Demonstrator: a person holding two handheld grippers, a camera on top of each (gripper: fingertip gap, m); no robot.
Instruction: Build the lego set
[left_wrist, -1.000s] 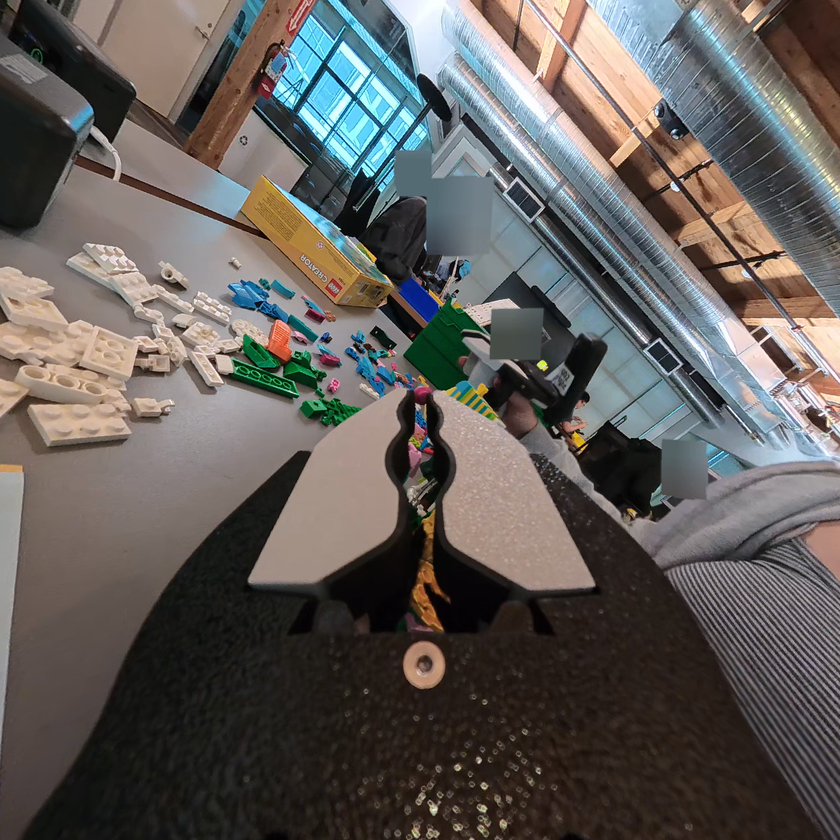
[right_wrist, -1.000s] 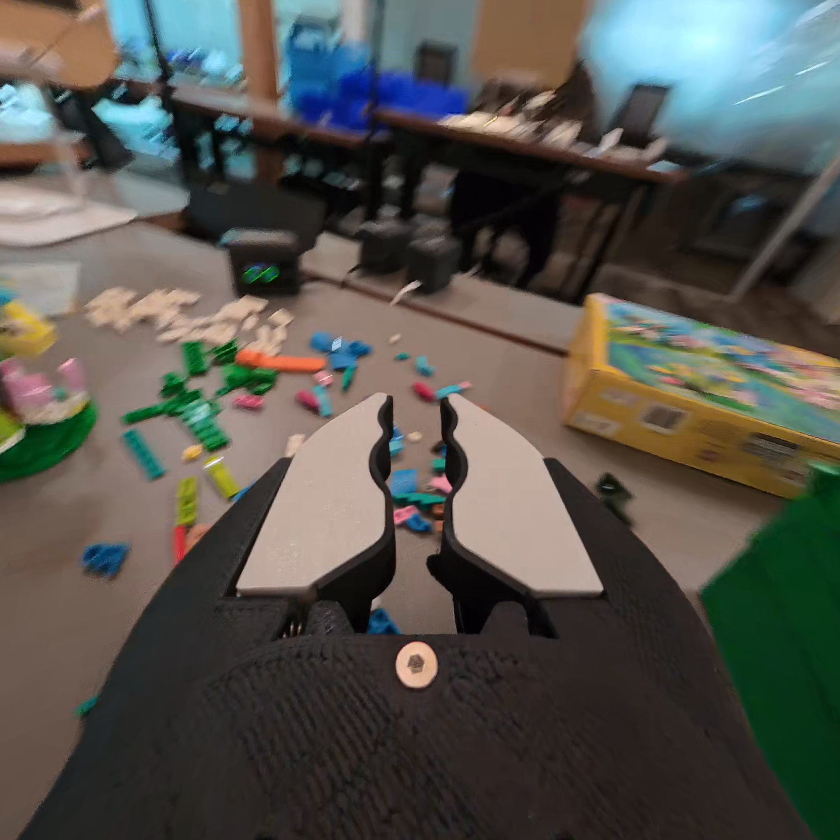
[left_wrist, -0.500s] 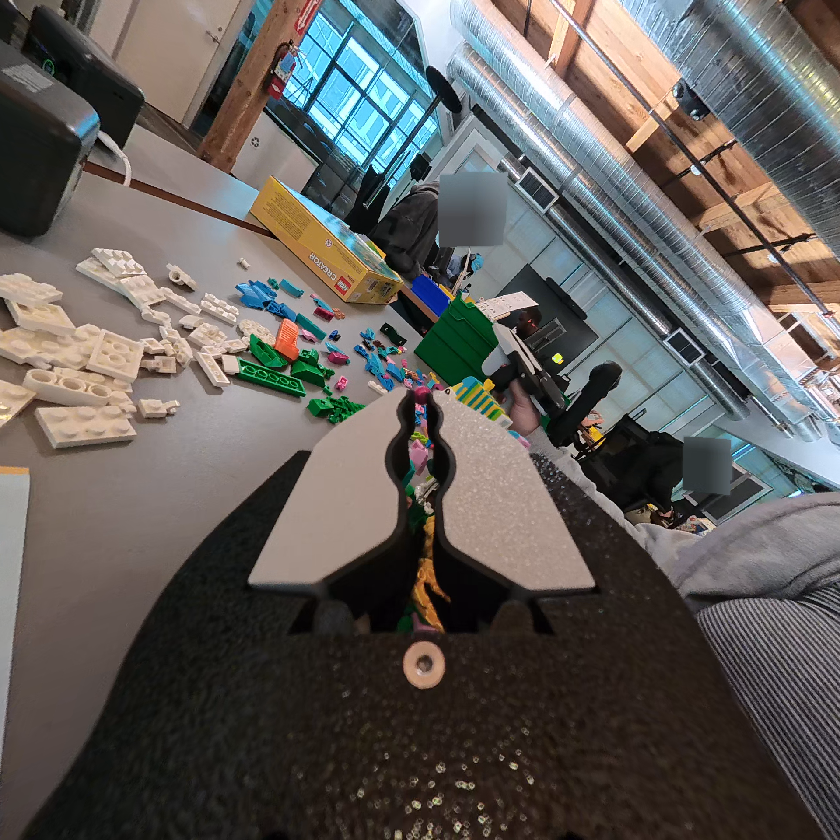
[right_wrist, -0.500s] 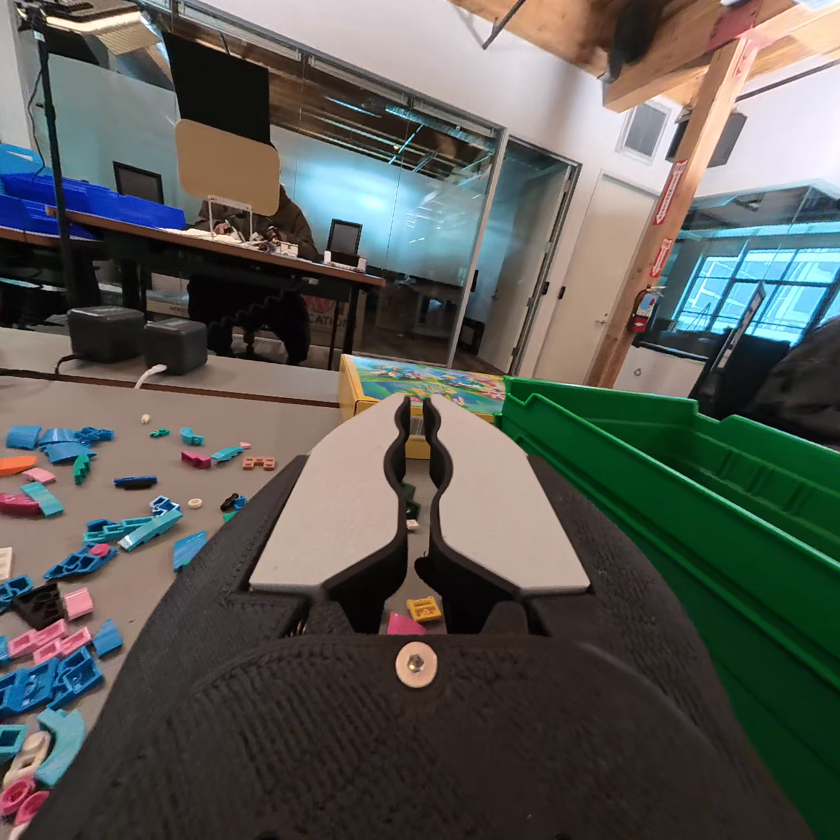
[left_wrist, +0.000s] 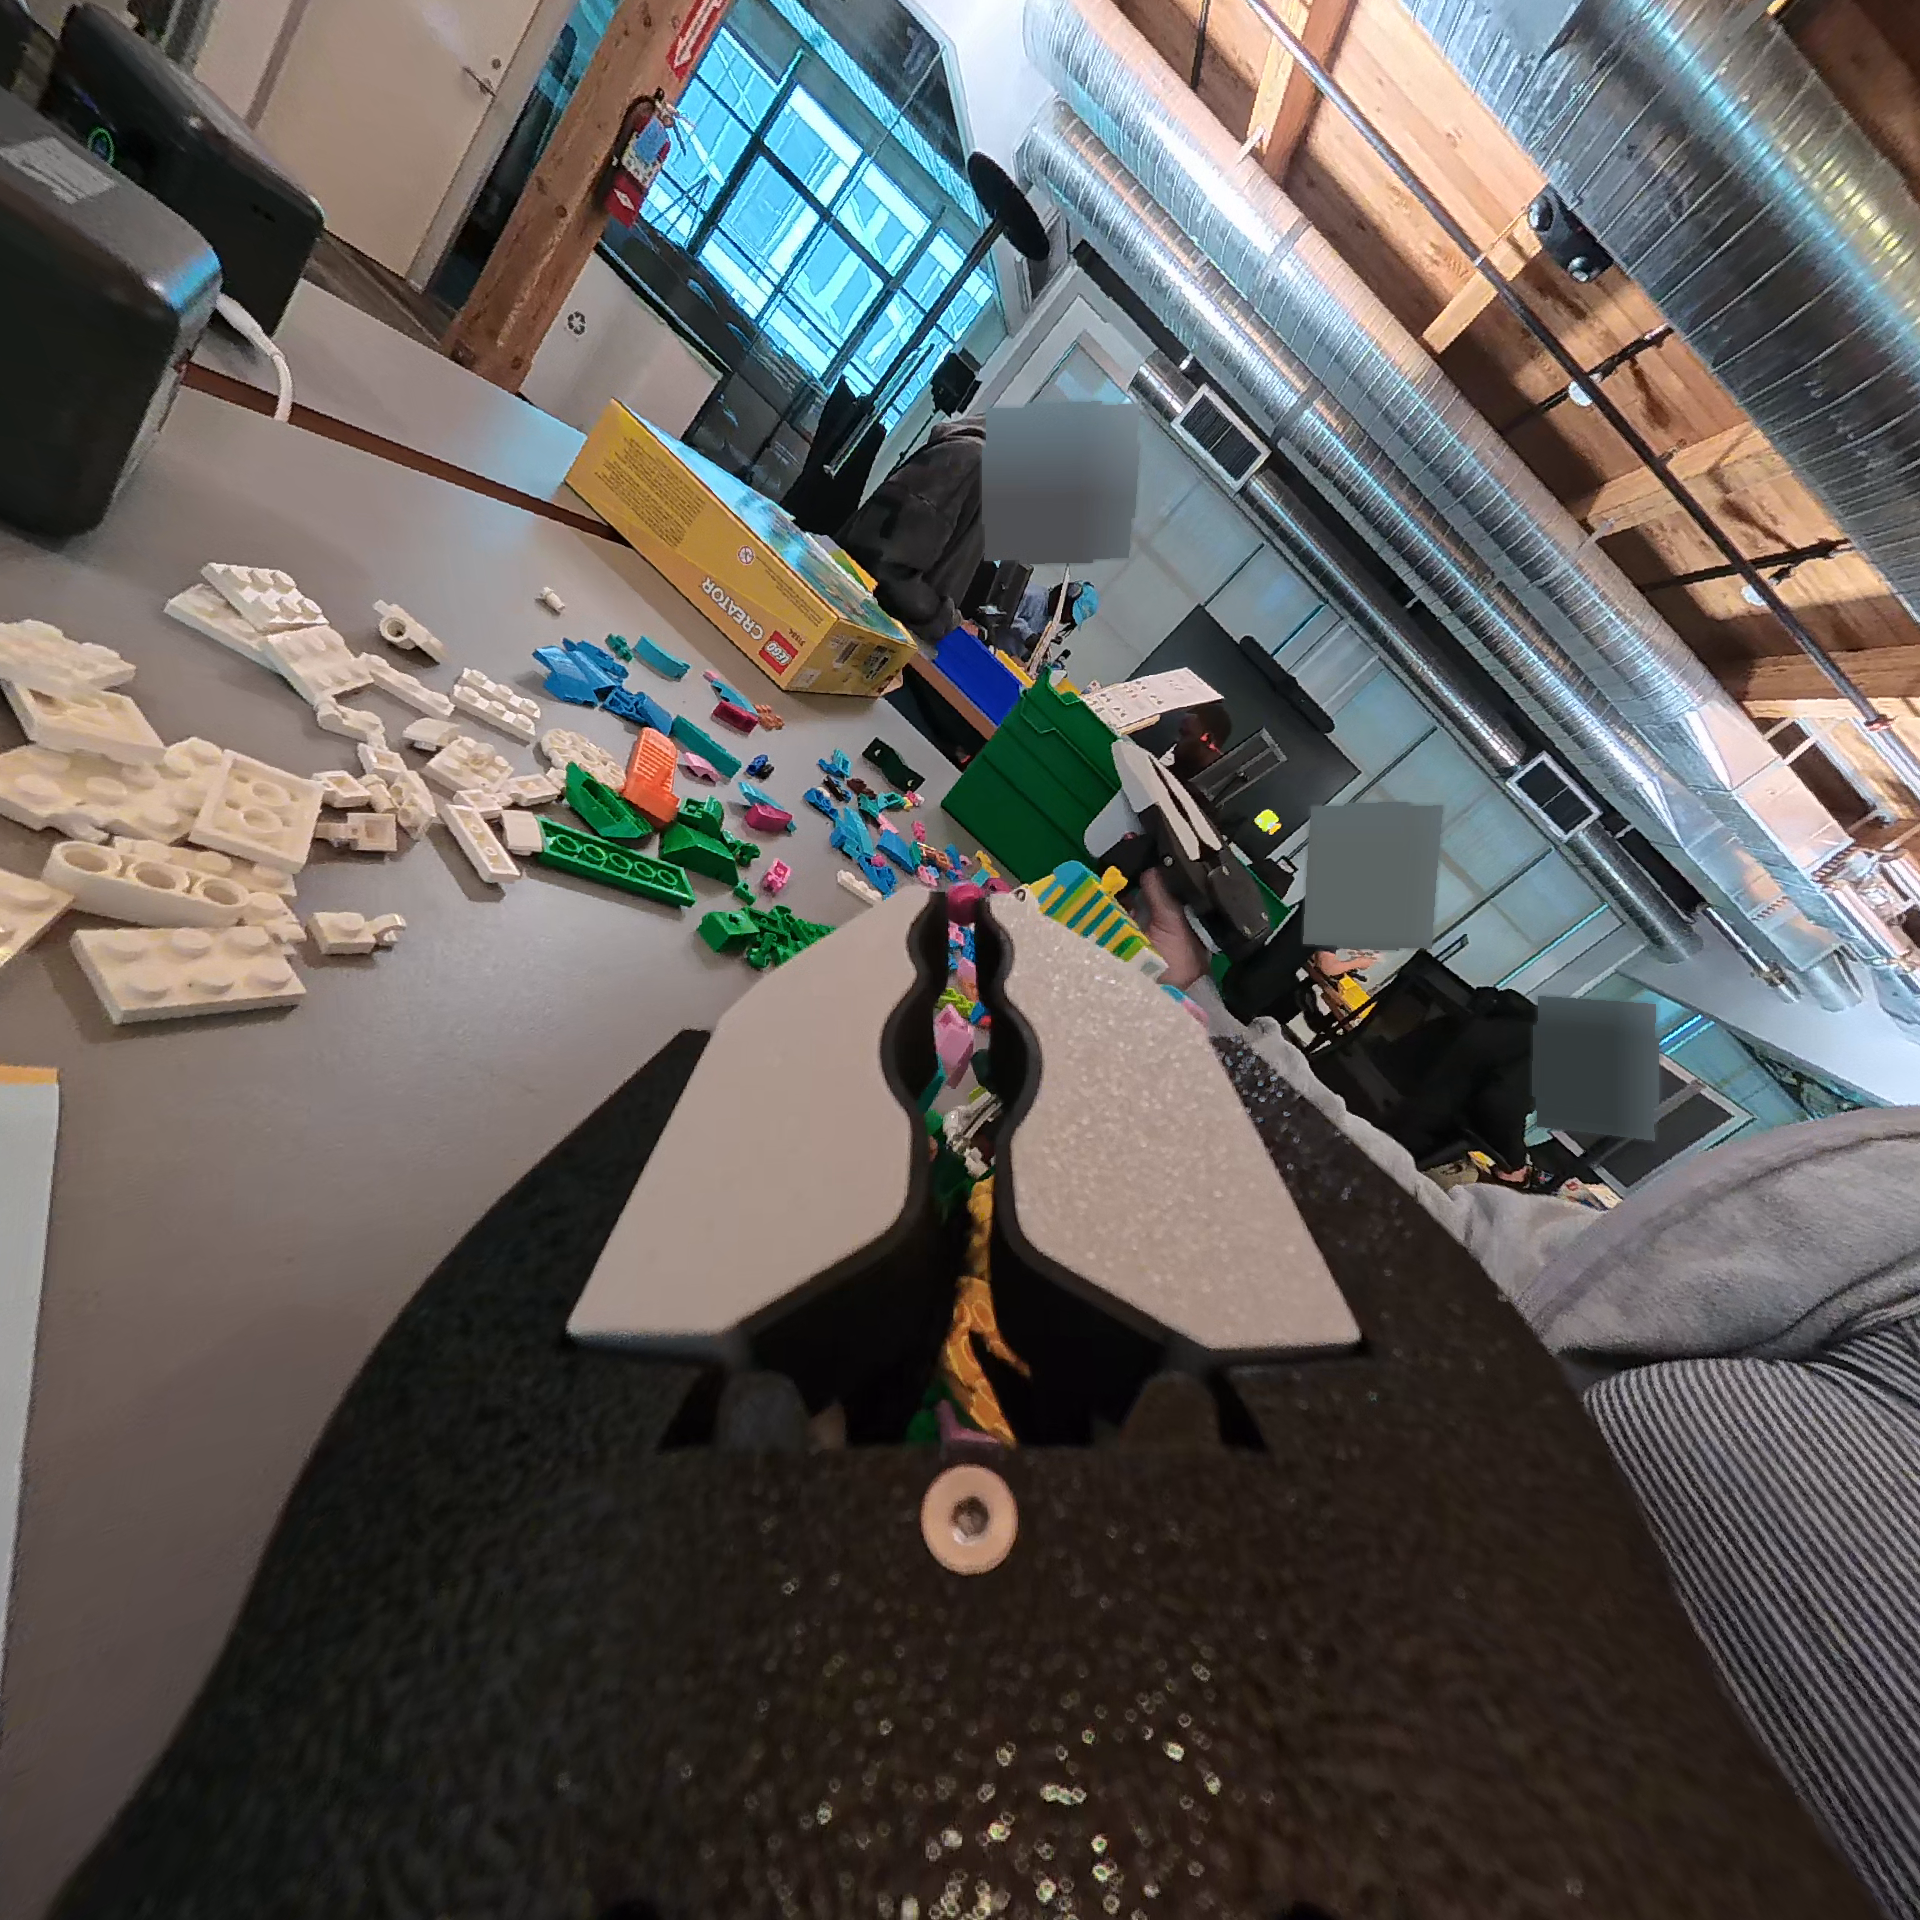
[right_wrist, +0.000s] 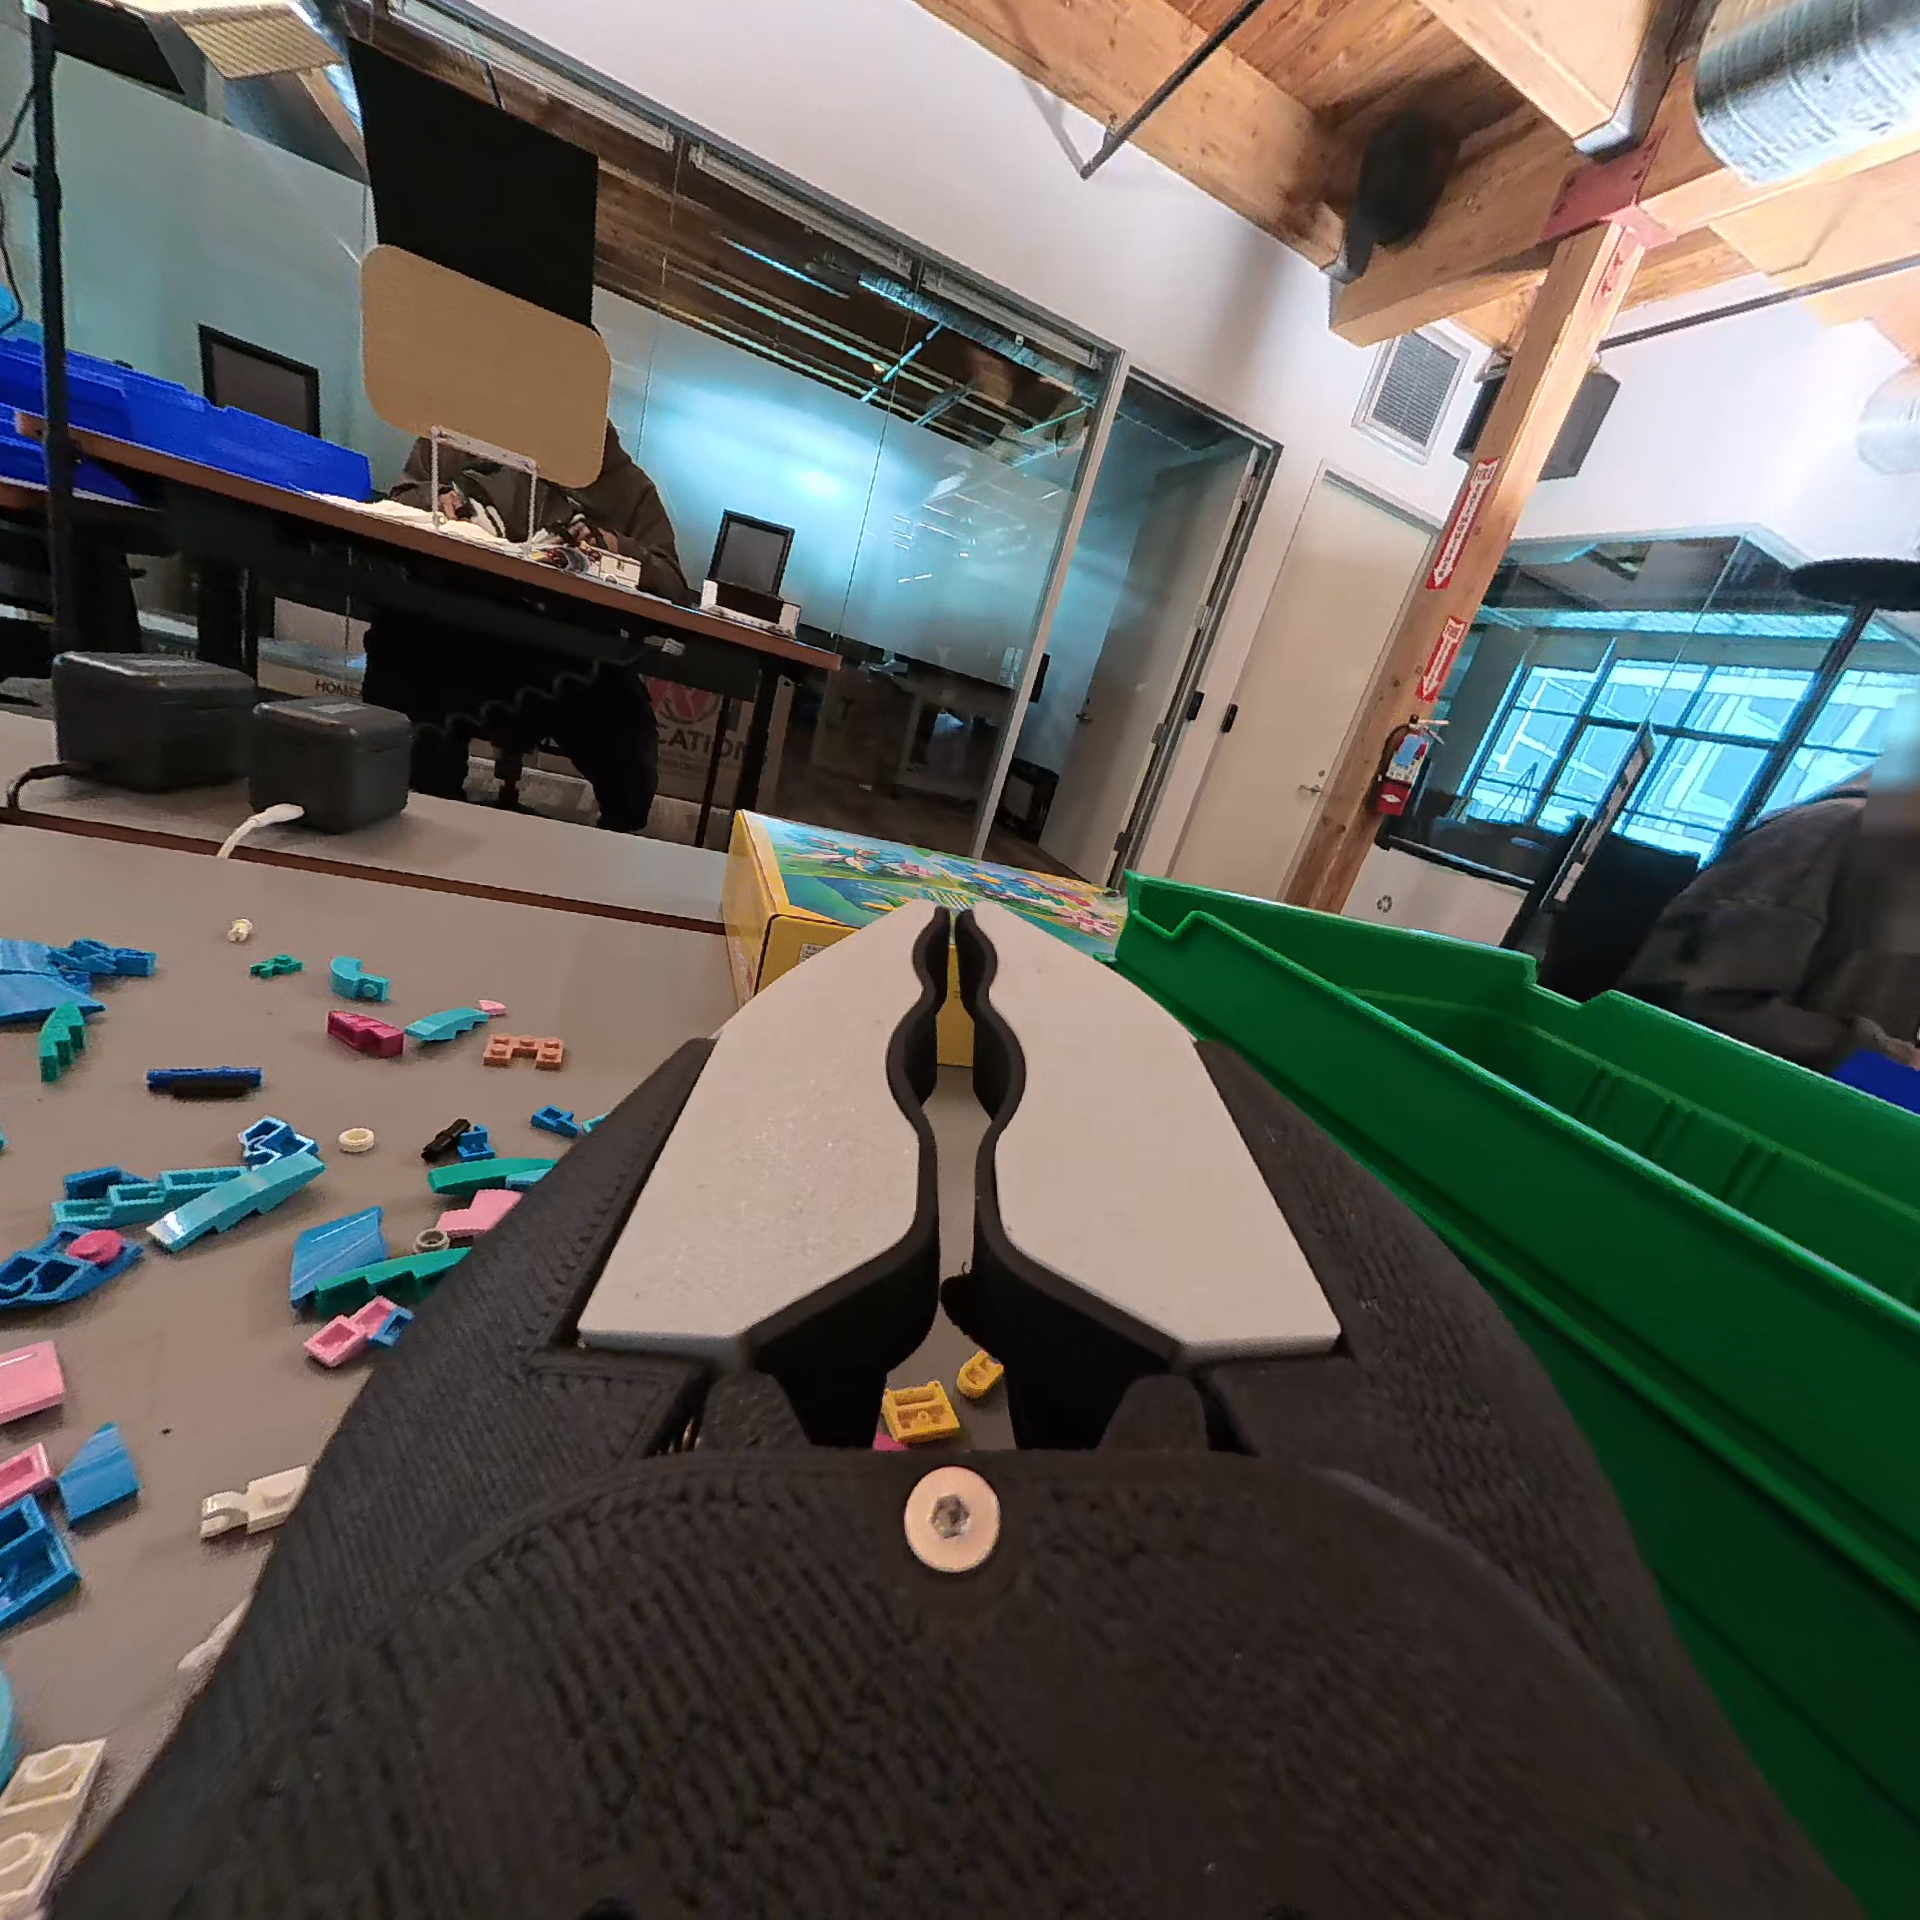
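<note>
My left gripper (left_wrist: 968, 902) is shut on a small lego build (left_wrist: 977, 1340); its pink, green and yellow-orange parts show through the gap between the fingers, and most of it is hidden. Loose white plates (left_wrist: 187, 821), green pieces (left_wrist: 613, 847) and blue pieces (left_wrist: 603, 675) lie on the grey table (left_wrist: 312, 1143) ahead to the left. My right gripper (right_wrist: 951, 916) is shut and empty, low over the table beside the green bin (right_wrist: 1558, 1143). It also shows far off in the left wrist view (left_wrist: 1164, 831), held by a hand.
A yellow lego box (left_wrist: 748, 592) lies at the table's far side, also in the right wrist view (right_wrist: 831, 914). Blue, teal and pink pieces (right_wrist: 208, 1195) lie left of the right gripper, small yellow pieces (right_wrist: 920, 1411) under it. Black boxes (right_wrist: 322, 764) stand at the back. A person sits at another desk. Left tips to right tips: about 40 centimetres.
My right gripper swung right from the loose pieces to the green bin, tilted up, and closed. My left gripper kept its hold and barely moved.
</note>
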